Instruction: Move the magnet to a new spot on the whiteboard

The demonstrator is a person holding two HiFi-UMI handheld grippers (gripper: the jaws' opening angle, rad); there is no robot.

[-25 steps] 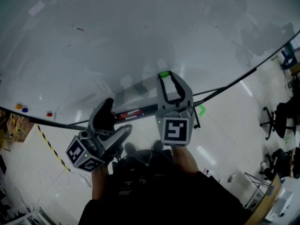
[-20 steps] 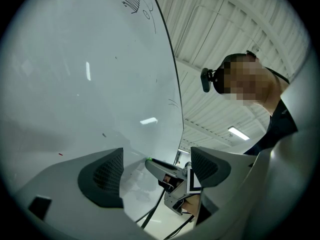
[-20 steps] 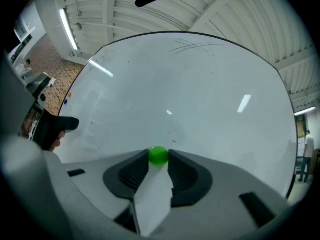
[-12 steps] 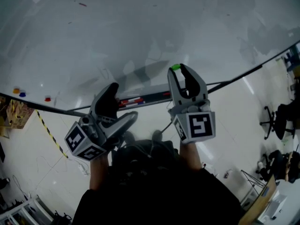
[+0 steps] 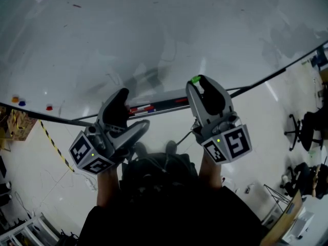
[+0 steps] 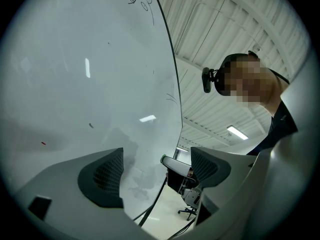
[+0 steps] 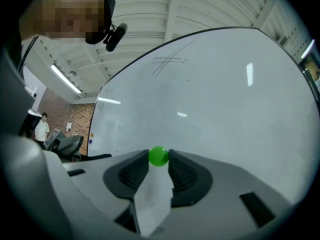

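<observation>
The right gripper point(image 5: 199, 82) is clamped on the magnet point(image 5: 195, 79), a small green ball pinched at the very tips of the jaws. In the right gripper view the magnet point(image 7: 159, 156) sits low in the centre of the frame, wedged between the two dark pads, with most of it standing proud of them. A tip grip like this probably leaves the magnet's far side free to meet the board first.

The whiteboard point(image 5: 154, 35) fills the upper part of the head view, and the magnet sits just above the board's lower edge, right of centre. It looks lifted off the surface, though I cannot tell for sure whether it touches. The gripper points toward the board, so the task appears to be in the carrying stage, with placement yet to come.

The left gripper point(image 5: 128, 114) is at lower left of the head view, its jaws spread with nothing between them; its own view shows only board and room through the gap point(image 6: 155, 171). It seems parked out of the way, since one gripper is enough here.

The tray point(image 5: 154, 108) with markers runs between the two grippers.
</observation>
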